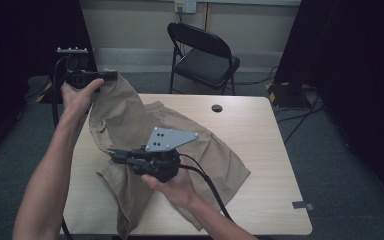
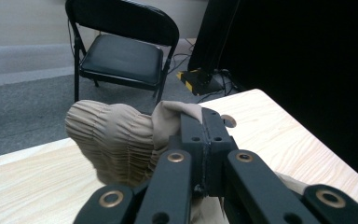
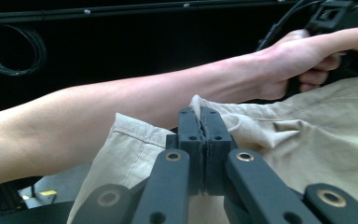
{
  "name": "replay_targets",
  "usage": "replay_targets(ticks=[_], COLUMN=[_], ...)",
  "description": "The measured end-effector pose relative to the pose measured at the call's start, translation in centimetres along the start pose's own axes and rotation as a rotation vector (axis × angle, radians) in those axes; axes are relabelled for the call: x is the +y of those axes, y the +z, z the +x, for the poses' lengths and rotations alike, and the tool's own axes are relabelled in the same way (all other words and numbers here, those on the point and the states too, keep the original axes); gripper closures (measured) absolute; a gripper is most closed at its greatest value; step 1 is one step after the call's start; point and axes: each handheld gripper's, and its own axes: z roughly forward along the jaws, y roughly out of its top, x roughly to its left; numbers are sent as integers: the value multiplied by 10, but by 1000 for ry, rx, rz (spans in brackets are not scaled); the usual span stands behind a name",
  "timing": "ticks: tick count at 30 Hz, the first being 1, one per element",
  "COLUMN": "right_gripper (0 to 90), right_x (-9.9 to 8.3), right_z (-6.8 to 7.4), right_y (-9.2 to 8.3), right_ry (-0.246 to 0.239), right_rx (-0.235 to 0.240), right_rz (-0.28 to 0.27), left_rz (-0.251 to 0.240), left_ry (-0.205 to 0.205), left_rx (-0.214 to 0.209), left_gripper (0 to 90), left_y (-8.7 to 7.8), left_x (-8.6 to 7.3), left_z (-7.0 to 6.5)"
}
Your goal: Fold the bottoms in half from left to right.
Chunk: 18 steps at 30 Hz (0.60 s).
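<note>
At the far left of the wooden table [image 1: 260, 150], our left gripper [image 1: 111, 75] is clamped on the elastic waistband of the khaki shorts [image 1: 180, 135], holding that edge above the table's far-left corner. In the left gripper view, the jaws meet on a fold of cloth [image 2: 177, 112] beside the gathered waistband [image 2: 112, 140]. Nearer the table's front edge, our right gripper [image 1: 114, 155] pinches a hemmed edge [image 3: 135, 135] of the same garment; its jaws press together on the fabric. The rest of the shorts lies draped across the table's middle, trailing over its front edge.

To do this step well, we judge that both pinches should stay firm and the two hands should move evenly apart, so the cloth hangs flat without twisting or slipping free.

Count: one pair of shorts, two grippers, one table, and one folding chair [image 1: 205, 55] beyond the table's far edge.
</note>
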Motion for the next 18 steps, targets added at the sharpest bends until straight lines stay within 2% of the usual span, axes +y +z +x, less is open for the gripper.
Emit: replay_targets(ticks=[2, 5, 8, 9, 12, 13, 18], right_gripper=[889, 889, 889, 889, 889, 889, 888], right_x=[-1, -13, -21, -23, -26, -30, -37], right_z=[-2, -11, -16, -18, -21, -24, -35], right_y=[-3, -14, -25, -29, -39, -49, -71], right_ry=[2, 22, 33, 36, 35, 27, 35], right_rx=[-7, -39, -62, -71, -90, -107, -155], right_rz=[3, 21, 30, 34, 35, 38, 39], left_rz=[10, 33, 48, 54, 57, 57, 61], left_ry=[2, -21, -33, -44, -37, -33, -43], left_rx=[6, 5, 7, 7, 1, -6, -7], left_gripper=[900, 900, 900, 900, 900, 900, 899], left_y=[4, 22, 32, 39, 46, 52, 66], left_x=[-3, -18, -24, -28, -30, -31, -36], left_z=[0, 4, 6, 5, 3, 1, 0])
